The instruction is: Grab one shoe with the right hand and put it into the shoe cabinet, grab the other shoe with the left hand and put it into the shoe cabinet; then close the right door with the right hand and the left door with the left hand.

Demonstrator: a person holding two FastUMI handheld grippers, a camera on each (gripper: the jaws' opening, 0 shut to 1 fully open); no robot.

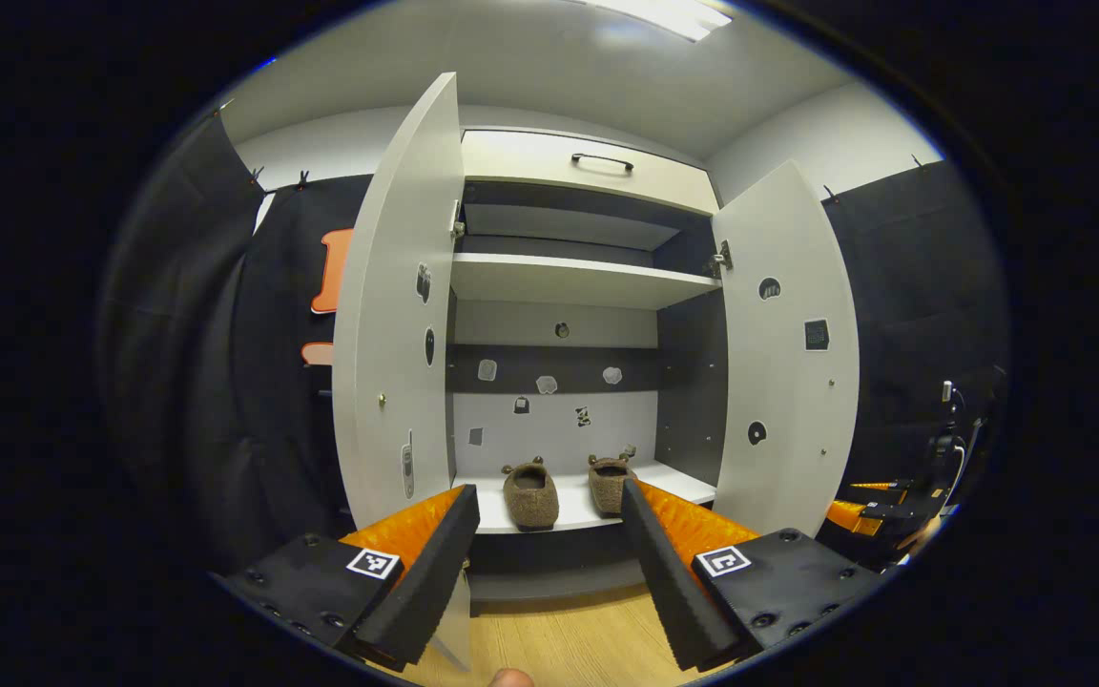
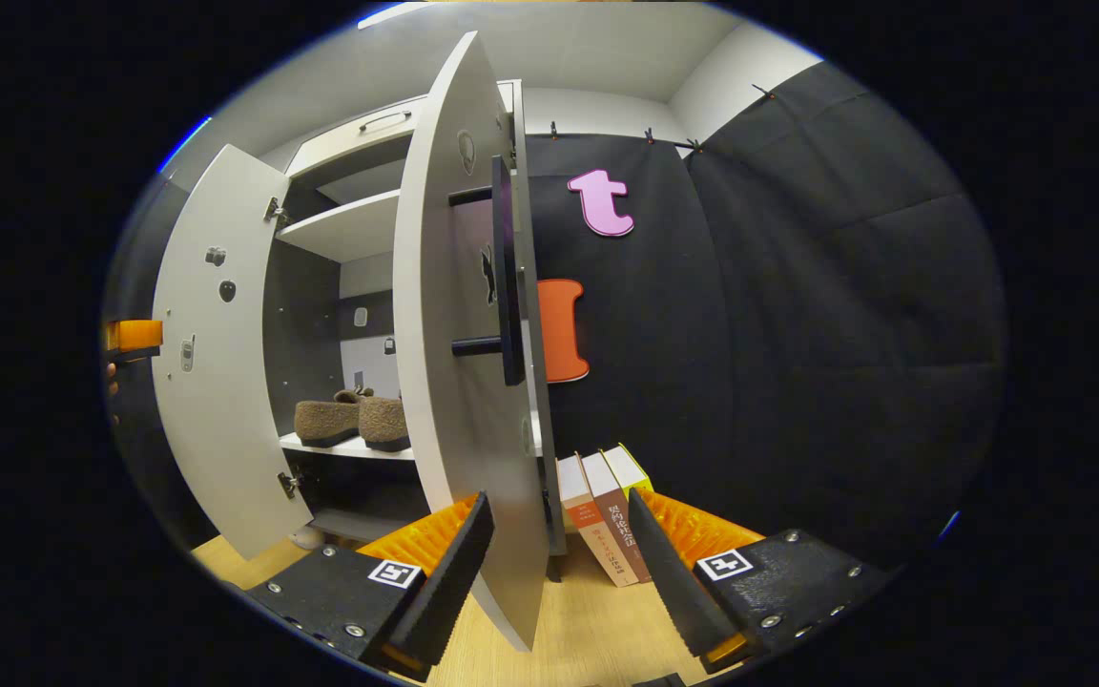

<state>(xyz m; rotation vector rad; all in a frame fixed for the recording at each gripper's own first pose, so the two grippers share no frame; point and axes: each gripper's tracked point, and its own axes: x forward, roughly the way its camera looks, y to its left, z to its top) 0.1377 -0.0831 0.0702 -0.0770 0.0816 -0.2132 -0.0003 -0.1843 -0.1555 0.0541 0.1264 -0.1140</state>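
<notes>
Right gripper [image 2: 557,563] is standing with jaws spread, straddling the right door [image 2: 459,363] edge without clamping it; left gripper [image 1: 549,563] is likewise released, facing the shoe cabinet [image 1: 569,281]. Both brown fuzzy shoes [image 1: 530,494] are sitting on the bottom shelf at six o'clock, so placing appears finished. Both doors, the left door [image 1: 397,324] at nine o'clock, are standing open, awaiting closure.

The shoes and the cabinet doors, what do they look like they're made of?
The shoes look like brown fuzzy fleece or felt, with a matte, nubby surface. The cabinet doors look like smooth white-coated board, probably laminate, with flat faces and a faint sheen.
</notes>
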